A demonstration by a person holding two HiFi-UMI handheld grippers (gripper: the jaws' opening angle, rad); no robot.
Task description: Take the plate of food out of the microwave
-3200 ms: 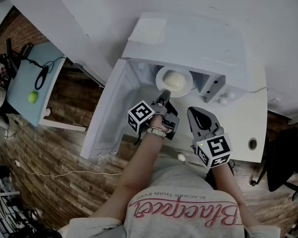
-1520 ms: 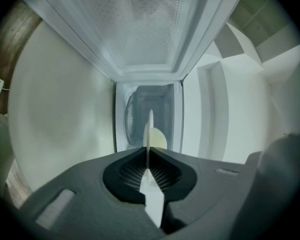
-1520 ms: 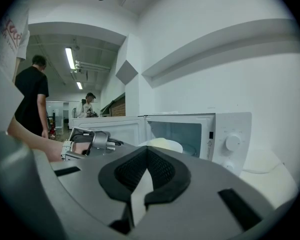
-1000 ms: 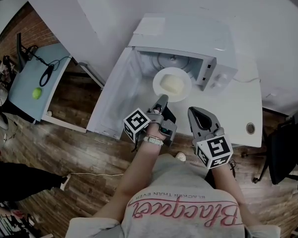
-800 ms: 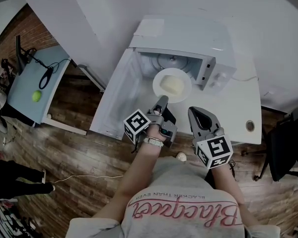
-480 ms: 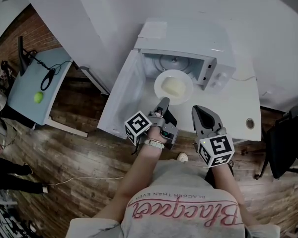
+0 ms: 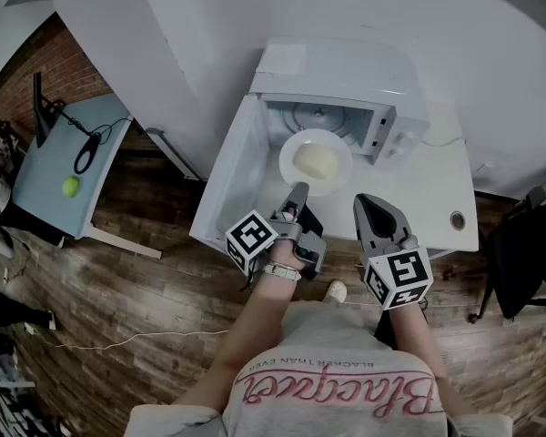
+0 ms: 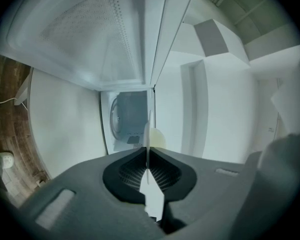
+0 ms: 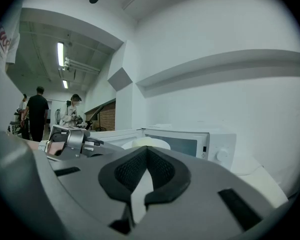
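Microwave [image 7: 346,71] at far centre, door [image 7: 237,180] swung open to the left. Plate [image 7: 342,144] w/ food [image 7: 315,160] sits just outside the cavity mouth. Left gripper [image 7: 298,192] pinches its near rim. Right gripper [image 7: 369,206] closed, empty, just right. Keep plate level, pull nearer slowly, clear of door. Approx 3 s ago plate was inside; it's out now.

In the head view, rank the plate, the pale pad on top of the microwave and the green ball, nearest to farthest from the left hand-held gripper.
1. Plate: touching, its near rim is clamped in the left hand-held gripper.
2. Pale pad: beyond the plate, on the microwave top.
3. Green ball: far left, on the blue table.
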